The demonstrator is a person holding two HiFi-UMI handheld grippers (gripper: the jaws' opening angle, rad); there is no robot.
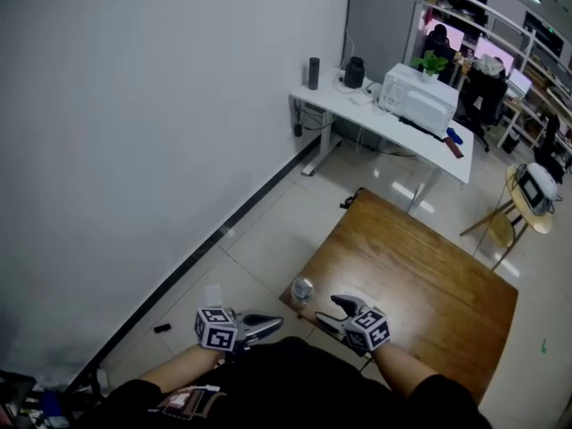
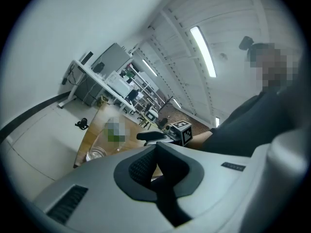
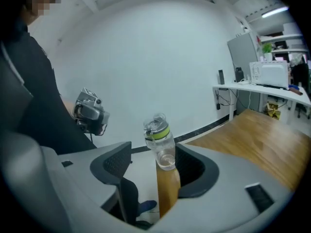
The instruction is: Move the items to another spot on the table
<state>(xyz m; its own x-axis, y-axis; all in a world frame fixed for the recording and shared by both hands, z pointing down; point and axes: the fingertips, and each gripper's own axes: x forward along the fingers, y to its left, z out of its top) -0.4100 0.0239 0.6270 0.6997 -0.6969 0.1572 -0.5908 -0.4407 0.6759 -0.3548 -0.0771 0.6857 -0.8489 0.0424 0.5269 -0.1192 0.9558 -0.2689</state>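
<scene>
A clear water bottle (image 1: 302,290) with a green-ringed lid stands upright on the near left corner of the wooden table (image 1: 420,284). My right gripper (image 1: 329,311) sits just behind it, open. In the right gripper view the bottle (image 3: 160,139) shows in the gap between the wide-spread jaws of the right gripper (image 3: 158,160), and neither pad presses on it. My left gripper (image 1: 273,324) hangs off the table's left corner over the floor, empty, with its jaws together. In the left gripper view the left gripper (image 2: 155,152) points toward the bottle (image 2: 108,137) and the right gripper (image 2: 154,136).
A white wall runs along the left with tiled floor (image 1: 250,239) between it and the table. At the back stands a white desk (image 1: 384,119) carrying a white appliance (image 1: 418,96), a dark cylinder and a kettle. A wooden chair (image 1: 514,213) stands at the right.
</scene>
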